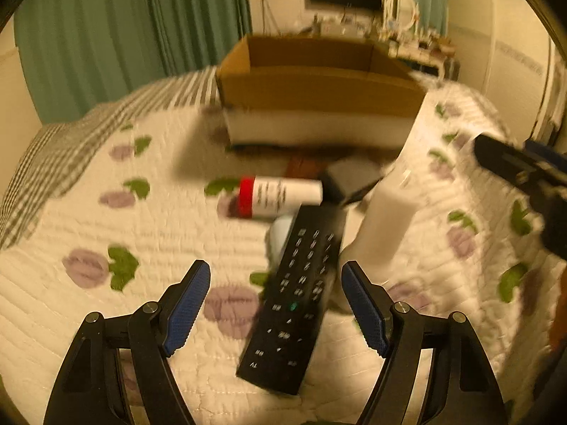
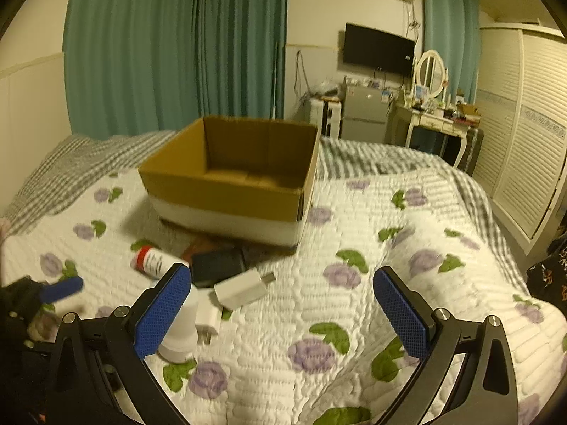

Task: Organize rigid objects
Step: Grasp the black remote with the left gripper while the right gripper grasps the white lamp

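Note:
An open cardboard box (image 1: 319, 85) stands on the quilted bed; it also shows in the right wrist view (image 2: 226, 191). In front of it lie a black remote (image 1: 301, 290), a white bottle with a red cap (image 1: 280, 194), a tall white bottle (image 1: 393, 209), a dark flat item (image 2: 218, 265) and white chargers (image 2: 241, 288). My left gripper (image 1: 276, 301) is open, its fingers either side of the remote and above it. My right gripper (image 2: 280, 315) is open and empty over bare quilt to the right of the pile.
The bed has a white floral quilt (image 2: 354, 283) and a grey striped cover (image 2: 88, 156) at the back. Green curtains, a wall TV (image 2: 379, 49), a dresser and a white wardrobe (image 2: 524, 141) stand beyond the bed.

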### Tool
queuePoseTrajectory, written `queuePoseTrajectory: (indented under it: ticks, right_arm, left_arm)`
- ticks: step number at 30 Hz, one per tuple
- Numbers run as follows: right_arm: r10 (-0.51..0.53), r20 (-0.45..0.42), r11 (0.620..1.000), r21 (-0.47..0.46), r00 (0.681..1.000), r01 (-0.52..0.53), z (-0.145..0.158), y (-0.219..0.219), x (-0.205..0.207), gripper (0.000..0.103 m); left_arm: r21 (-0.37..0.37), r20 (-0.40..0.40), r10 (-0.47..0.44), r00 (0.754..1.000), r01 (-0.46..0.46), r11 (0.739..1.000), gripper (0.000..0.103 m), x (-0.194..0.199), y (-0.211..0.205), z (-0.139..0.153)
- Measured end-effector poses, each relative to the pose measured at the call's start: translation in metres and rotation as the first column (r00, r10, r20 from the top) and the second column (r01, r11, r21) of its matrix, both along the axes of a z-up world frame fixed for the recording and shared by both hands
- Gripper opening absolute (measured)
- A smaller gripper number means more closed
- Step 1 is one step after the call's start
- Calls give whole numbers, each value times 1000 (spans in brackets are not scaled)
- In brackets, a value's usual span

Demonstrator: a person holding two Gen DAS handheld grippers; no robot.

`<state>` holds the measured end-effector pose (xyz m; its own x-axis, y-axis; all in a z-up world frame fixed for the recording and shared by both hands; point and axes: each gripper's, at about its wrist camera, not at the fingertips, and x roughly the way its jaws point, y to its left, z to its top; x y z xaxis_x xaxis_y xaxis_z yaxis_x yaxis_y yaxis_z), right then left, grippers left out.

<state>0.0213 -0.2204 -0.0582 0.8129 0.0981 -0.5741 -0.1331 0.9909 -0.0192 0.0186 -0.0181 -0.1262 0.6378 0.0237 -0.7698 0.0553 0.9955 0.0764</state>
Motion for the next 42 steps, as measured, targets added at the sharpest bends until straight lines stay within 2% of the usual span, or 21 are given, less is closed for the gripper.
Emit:
queuePoseTrajectory:
  ticks: [4,7,8,9,11,14,19,23,27,32,40,42]
  right_arm:
    - [4,-32,1000,6,999,-4,-9,-1,4,103]
    - [1,-45,1000,7,999,-1,-11,-2,6,103]
    - [1,-47,1000,5,999,0,-12,-1,6,103]
    - [1,-50,1000,2,999,0,-13,-1,6,103]
    - [3,-58,1000,-6,998,-3,-15,1,7,103]
    - [8,-66,1000,-20,998,-10,-17,5,6,103]
    - [33,-84,998,-43,996,-36,-22,14,3,103]
    - [89,-133,994,-49,987,-96,-33,32,3,103]
    - [143,-182,985,-70,973,-158,-52,55,4,103]
    - [187,-253,978,-48,949,-205,-75,75,15,88]
    - [256,-313,963,0,914,-270,-94,91,25,64]
    - [249,-313,965,-5,916,-264,-97,91,25,59]
  left_arm:
    - [10,-86,11,996,-10,1000,77,7,3,-19]
    - [9,-109,-7,994,8,1000,76,9,2,-24]
    - [4,-120,-19,993,20,1000,71,10,0,-26]
    - [-15,-142,-44,989,42,999,53,11,-1,-30]
    - [-19,-148,-54,988,51,998,49,13,-2,-30]
    - [-45,-112,-56,992,51,998,42,8,1,-19]
    - [-78,-10,6,1000,-7,997,42,2,18,8]
    - [-79,62,48,997,-43,996,42,-2,31,25]
    - [-109,74,80,994,-71,991,42,0,41,29]
    - [-122,66,102,993,-94,988,42,1,49,26]
    - [-110,72,96,993,-88,990,42,-1,46,26]
    - [-97,78,91,993,-84,992,42,-3,43,28]
